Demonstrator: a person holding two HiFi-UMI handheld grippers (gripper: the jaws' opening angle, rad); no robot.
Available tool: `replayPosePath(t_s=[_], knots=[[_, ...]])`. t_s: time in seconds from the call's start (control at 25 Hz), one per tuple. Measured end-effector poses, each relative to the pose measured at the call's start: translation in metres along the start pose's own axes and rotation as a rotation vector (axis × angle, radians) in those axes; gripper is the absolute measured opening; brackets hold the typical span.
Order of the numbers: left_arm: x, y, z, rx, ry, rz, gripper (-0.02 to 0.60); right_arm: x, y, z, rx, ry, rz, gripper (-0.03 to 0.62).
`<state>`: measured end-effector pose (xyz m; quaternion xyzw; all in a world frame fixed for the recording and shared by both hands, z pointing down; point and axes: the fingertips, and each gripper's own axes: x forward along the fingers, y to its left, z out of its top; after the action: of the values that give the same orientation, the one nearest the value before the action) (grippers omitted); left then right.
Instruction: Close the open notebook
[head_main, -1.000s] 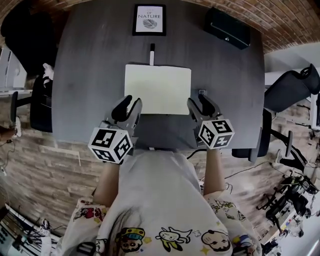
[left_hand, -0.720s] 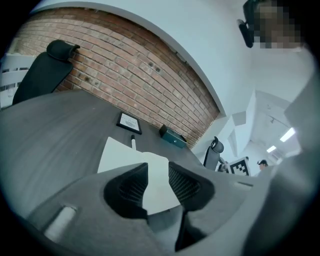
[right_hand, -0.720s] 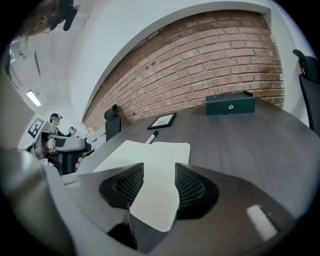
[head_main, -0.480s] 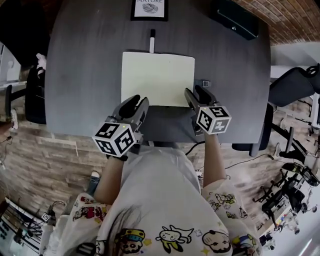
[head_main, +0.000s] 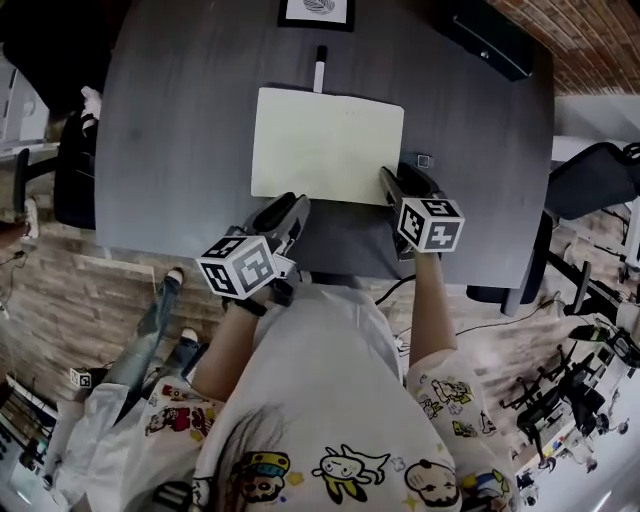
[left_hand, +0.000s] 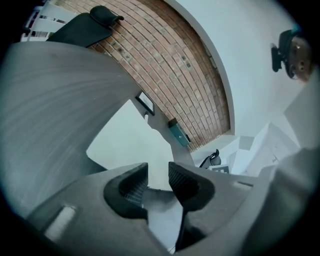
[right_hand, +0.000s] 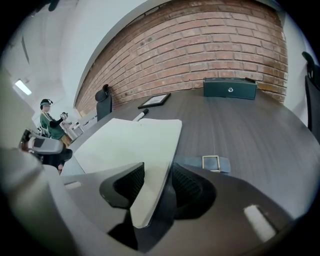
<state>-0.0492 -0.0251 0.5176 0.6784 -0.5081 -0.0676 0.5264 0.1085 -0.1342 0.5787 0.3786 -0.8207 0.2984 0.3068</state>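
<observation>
Both grippers have dropped to the notebook's near edge since a second ago; left gripper sits at that edge toward the left, jaws part open, nothing between them; right gripper has its jaws apart with the near-right page corner between them, no clamp visible; notebook lies open and flat mid-table; pen lies just past its far edge.

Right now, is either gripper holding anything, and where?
Nothing is held. The notebook corner lies between the right gripper's open fingers; left gripper empty.
</observation>
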Motion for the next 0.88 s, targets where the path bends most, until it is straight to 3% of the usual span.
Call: replayPosePath(t_s=[0.4,0.88], knots=[[-0.002,0.02,-0.016,-0.115,-0.001,0.032,0.12,0.002,-0.004,-0.001,0.065,0.033,0.008,0.187],[0.003,0.025,-0.031,-0.145,0.036,0.042,0.138,-0.001,-0.004,0.001,0.06,0.03,0.014,0.187]])
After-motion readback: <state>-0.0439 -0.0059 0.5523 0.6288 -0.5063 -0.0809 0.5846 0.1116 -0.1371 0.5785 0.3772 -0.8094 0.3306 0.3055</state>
